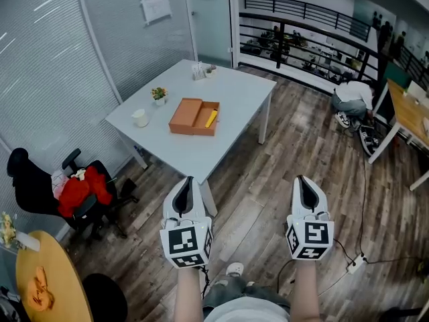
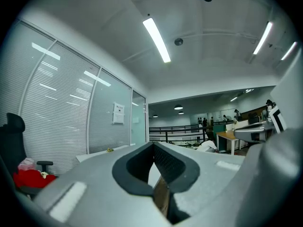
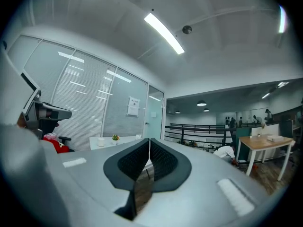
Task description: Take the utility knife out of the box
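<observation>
While left gripper point(image 1: 187, 181) and right gripper point(image 1: 301, 180) sit closed, empty, well short of the box point(image 1: 186, 117), the utility knife point(image 1: 211, 118) inside looks light, stiff, smooth: pinch it mid-handle.

The table point(image 1: 231, 99) is smooth matt white, the box point(image 1: 188, 117) matt brown, the floor point(image 1: 295, 149) grained wood.

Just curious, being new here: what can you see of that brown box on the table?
The box is shallow, orange-brown, cardboard-looking, lying open and flat near the middle of the white table. It has two sections side by side; a yellow utility knife lies in the right one. Nothing else touches it.
</observation>
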